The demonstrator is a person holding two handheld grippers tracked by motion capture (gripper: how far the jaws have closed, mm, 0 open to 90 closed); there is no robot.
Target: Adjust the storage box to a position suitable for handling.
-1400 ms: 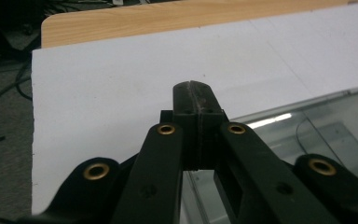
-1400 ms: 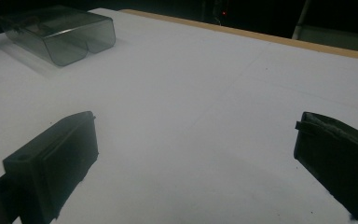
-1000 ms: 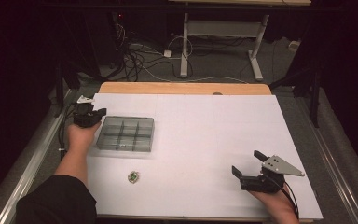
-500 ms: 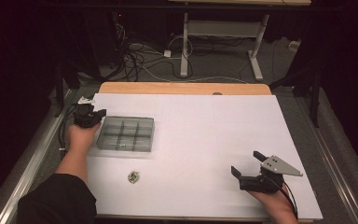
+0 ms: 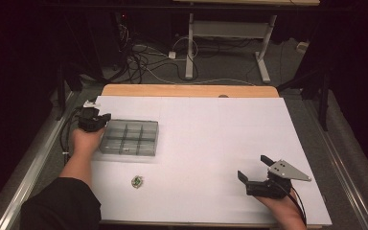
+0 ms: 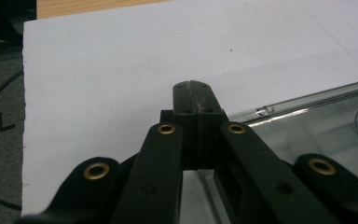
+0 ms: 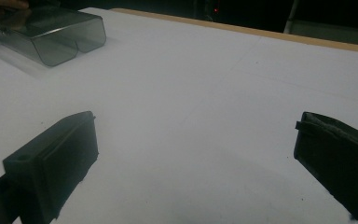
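Practically nothing has shifted in the high view over the last second: the left gripper (image 5: 94, 119) sits at the left of the frame against the left end of the clear compartment box (image 5: 130, 138), the right gripper (image 5: 255, 168) rests at the lower right well apart from it, and a small green thing (image 5: 136, 181) lies below the box, so I judge the work on the box paused or barely begun. In the left gripper view the jaws are pressed together with nothing between them, just beside the box rim (image 6: 307, 100). In the right gripper view the jaws stand spread over bare white table (image 7: 205, 93), the box (image 7: 51, 37) at upper left.
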